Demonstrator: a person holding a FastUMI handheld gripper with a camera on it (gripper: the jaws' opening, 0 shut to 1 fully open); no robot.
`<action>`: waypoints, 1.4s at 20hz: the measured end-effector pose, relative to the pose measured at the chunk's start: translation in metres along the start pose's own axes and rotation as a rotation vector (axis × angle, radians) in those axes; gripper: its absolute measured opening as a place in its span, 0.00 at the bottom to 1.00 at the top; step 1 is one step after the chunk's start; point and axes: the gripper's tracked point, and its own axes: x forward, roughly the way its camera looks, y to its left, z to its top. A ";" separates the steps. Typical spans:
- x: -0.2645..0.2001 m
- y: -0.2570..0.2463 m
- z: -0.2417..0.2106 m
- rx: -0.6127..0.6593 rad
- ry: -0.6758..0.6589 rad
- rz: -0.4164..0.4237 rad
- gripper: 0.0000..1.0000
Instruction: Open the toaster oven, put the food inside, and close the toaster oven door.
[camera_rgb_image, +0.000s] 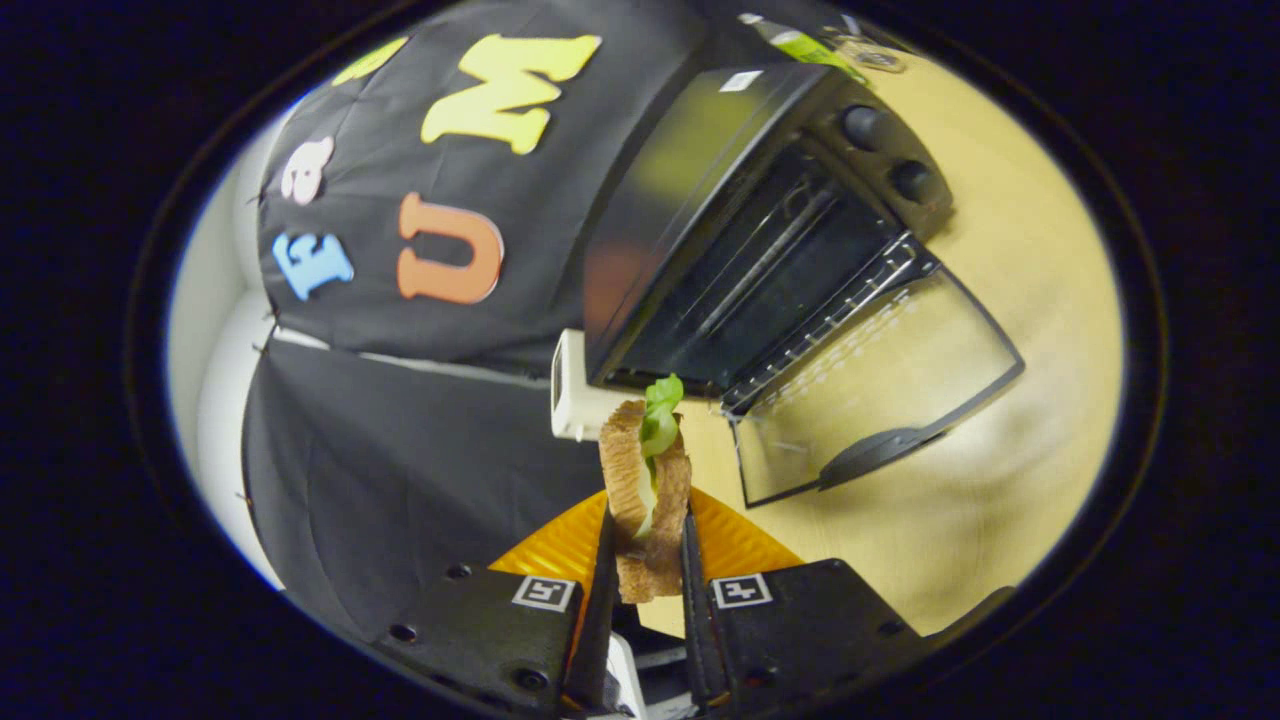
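I read the jaws as closed narrow, both fingers pressing the sides of a sandwich (646, 490), bread with a green lettuce leaf sticking out the far end. Below it sits an orange plate (545, 548) on the desk (1010, 300). Beyond the sandwich stands the toaster oven (760, 215), door (875, 385) dropped open, wire rack (830, 315) at its mouth, cavity dark. A white box (572, 395) is just beside the oven.

Gripper (646, 545) seen along its two fingers (603, 570), which stand nearly parallel and close together, both pressing the sides of a sandwich (647, 480) held upright between them.
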 end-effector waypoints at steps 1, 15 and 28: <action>0.002 -0.008 0.012 0.051 -0.039 0.005 0.36; 0.053 -0.044 0.109 0.305 -0.386 0.097 0.37; 0.051 -0.050 0.061 0.069 -0.176 -0.183 1.00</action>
